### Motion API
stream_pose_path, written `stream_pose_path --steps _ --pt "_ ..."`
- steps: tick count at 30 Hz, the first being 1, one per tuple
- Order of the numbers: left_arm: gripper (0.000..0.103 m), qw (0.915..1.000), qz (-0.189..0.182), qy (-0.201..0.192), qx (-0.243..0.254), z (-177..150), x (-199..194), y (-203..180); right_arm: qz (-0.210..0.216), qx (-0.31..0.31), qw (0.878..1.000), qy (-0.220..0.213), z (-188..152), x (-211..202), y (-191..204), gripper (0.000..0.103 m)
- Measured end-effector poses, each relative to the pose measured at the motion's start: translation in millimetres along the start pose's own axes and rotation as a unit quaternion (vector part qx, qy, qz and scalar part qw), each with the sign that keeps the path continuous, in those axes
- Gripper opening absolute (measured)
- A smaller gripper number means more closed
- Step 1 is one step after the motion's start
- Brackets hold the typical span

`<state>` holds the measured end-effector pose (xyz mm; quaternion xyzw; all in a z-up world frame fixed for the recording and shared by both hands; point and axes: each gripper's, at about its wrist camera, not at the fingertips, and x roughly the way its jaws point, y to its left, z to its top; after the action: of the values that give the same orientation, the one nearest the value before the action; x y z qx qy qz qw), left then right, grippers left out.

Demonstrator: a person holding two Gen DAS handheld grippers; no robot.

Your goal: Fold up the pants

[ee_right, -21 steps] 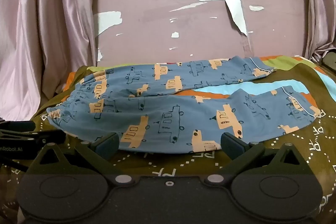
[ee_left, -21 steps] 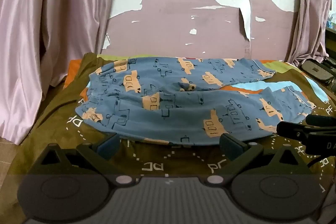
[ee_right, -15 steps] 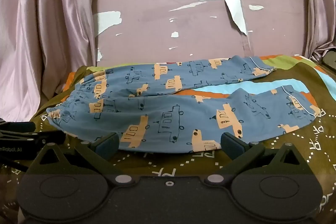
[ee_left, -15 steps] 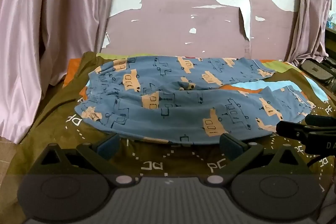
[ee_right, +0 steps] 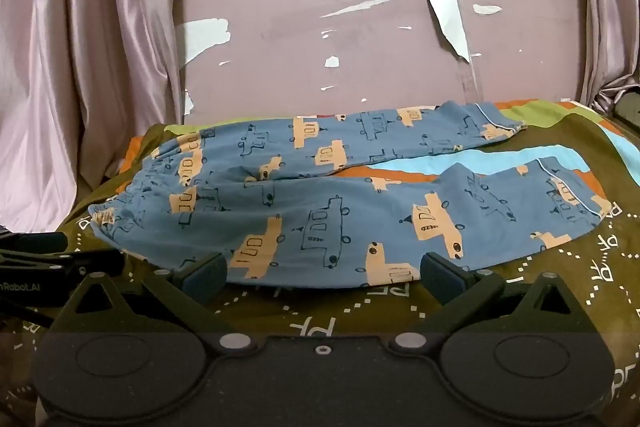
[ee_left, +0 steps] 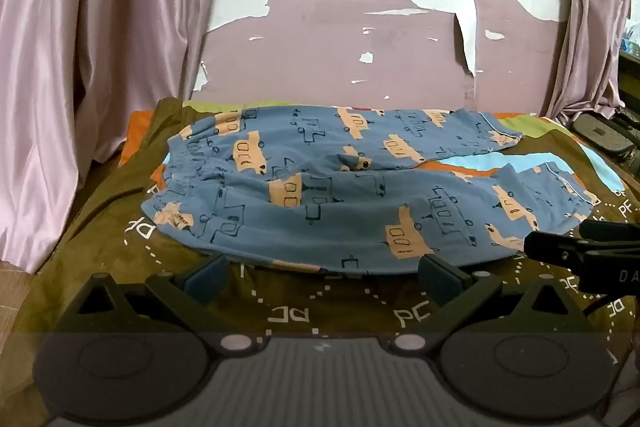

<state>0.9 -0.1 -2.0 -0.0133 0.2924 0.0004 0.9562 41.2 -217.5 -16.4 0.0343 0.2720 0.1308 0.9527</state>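
Note:
Blue pants with tan vehicle prints lie spread flat on the bed, waistband to the left, two legs running right and apart at the cuffs. They also show in the right wrist view. My left gripper is open and empty, just short of the near edge of the near leg. My right gripper is open and empty at the same near edge, further right. Each gripper shows at the side of the other's view.
The bed has an olive-brown cover with white dotted lettering and orange, light blue and green patches. A peeling mauve wall stands behind. Pink curtains hang at left and right. A dark bag sits at far right.
Both grippers have crept slightly forward toward the near edge of the pants. The pants lie as before.

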Motion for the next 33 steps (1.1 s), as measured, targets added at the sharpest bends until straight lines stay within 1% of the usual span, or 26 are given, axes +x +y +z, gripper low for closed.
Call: stream_pose_path --steps 33 --pt "0.103 1.0000 0.000 0.002 -0.002 0.5 0.1 -1.6 0.001 0.003 1.000 0.004 0.1 1.8 -1.0 0.103"
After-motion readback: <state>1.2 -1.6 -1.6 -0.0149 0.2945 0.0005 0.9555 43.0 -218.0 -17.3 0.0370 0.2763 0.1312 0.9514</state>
